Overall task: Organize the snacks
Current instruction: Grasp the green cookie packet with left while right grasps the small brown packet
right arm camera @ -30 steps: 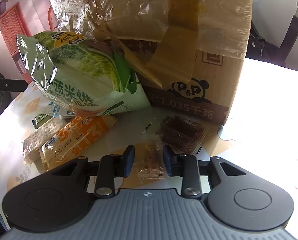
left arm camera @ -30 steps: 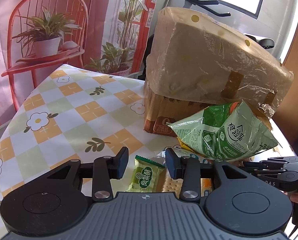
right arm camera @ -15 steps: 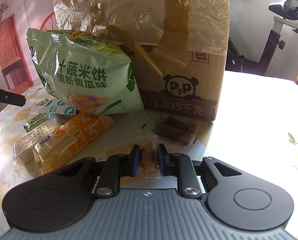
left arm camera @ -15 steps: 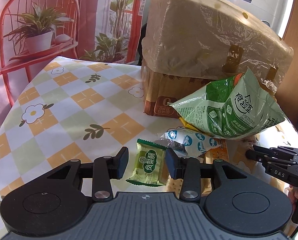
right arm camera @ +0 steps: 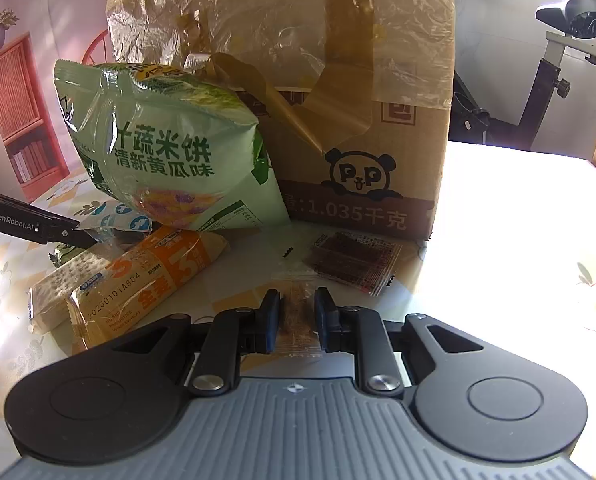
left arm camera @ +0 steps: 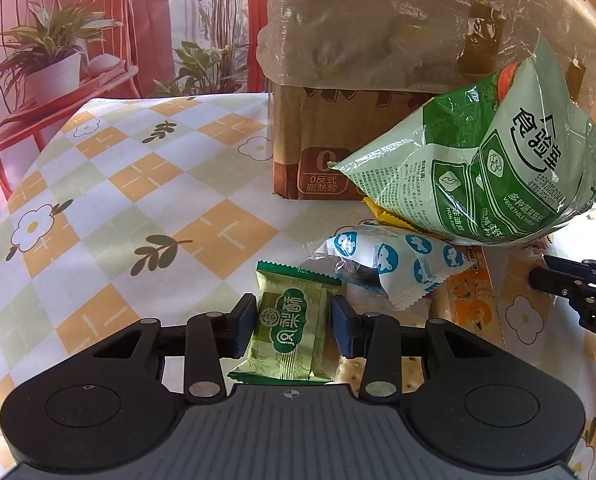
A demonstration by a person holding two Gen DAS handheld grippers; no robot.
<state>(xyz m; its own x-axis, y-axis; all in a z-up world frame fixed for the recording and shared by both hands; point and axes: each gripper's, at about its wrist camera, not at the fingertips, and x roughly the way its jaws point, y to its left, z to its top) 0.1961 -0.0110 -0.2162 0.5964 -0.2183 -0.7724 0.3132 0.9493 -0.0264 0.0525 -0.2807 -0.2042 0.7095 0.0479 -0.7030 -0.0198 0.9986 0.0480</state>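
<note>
The small green pastry packet [left arm camera: 292, 330], printed with the characters 凤梨酥, lies flat on the table [left arm camera: 118, 208] between the fingers of the left gripper [left arm camera: 294, 326]. Its jaws stand apart on either side of the packet and I cannot tell whether the pads touch it. This gripper tilts downward toward the tabletop.

The right gripper [right arm camera: 296, 320] is clenched on a small clear-wrapped brown snack bar [right arm camera: 296, 316], and it too points down at a slant. Just beyond it lies a dark flat sachet [right arm camera: 351, 260] with tiny print too small to read.

Toward the table's middle sits a white wrapper with blue round logos [left arm camera: 397, 264], beside an orange cracker pack [right arm camera: 146, 280] stamped 20250101AS04 and "WHOLEWHEAT". A cracker sleeve [right arm camera: 58, 292] lies against it. Leaning over them is a big green bag [right arm camera: 170, 152] reading 蔬米饼 清新黄瓜味; its back says "NON FRIED" and "VEGETABLE".

Behind stands a cardboard box [right arm camera: 361, 168] with a panda face, "1.035千克" and 0反式脂肪酸, topped with crumpled plastic film. The left gripper's side reads "GenRobot.AI".
</note>
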